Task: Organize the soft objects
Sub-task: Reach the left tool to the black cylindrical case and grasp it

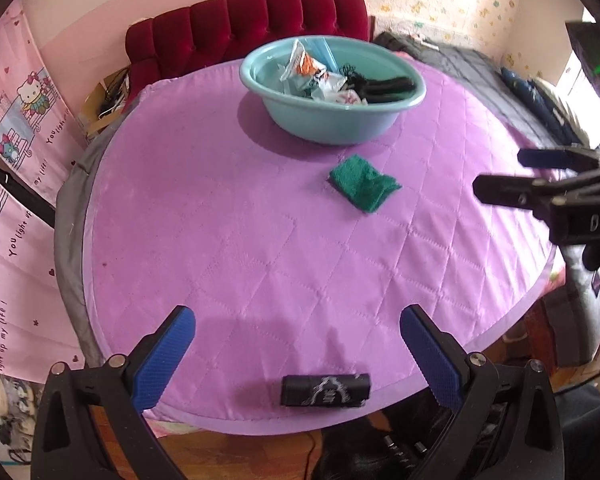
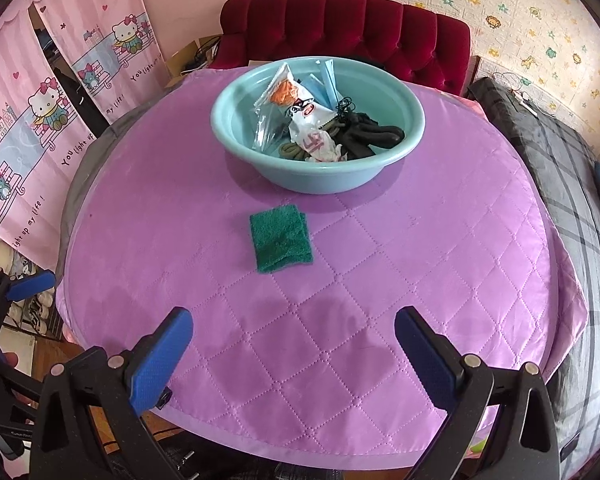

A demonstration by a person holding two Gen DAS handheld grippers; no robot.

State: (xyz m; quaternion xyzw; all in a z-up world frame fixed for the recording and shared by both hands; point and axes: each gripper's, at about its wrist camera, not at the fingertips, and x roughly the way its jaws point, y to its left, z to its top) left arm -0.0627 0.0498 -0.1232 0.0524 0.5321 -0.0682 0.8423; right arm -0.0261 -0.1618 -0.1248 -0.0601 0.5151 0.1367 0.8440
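A green scouring pad (image 2: 281, 243) is seen lying on the purple quilted table (image 2: 380, 280), near a teal basin (image 2: 414, 128) filled with soft items. Both the left hand-held gripper (image 1: 298, 354) and the right hand-held gripper (image 2: 294, 354) are held apart, empty, above the table.

Both views are bright with daylight. In the left wrist view, the far right edge burns out to white around a window (image 1: 576, 80), so light enters from that side. The basin (image 1: 332, 92) throws a soft shadow to its left on the quilted purple cover (image 1: 260, 240); in the right wrist view, faint grey shadows lie on the cover (image 2: 320, 320) near its near edge. Fisheye distortion bows the worktop into a dome and bends the curtains (image 2: 40, 120). Dark vignetting fills the corners. The right gripper (image 1: 496, 176) looks slightly motion-blurred.
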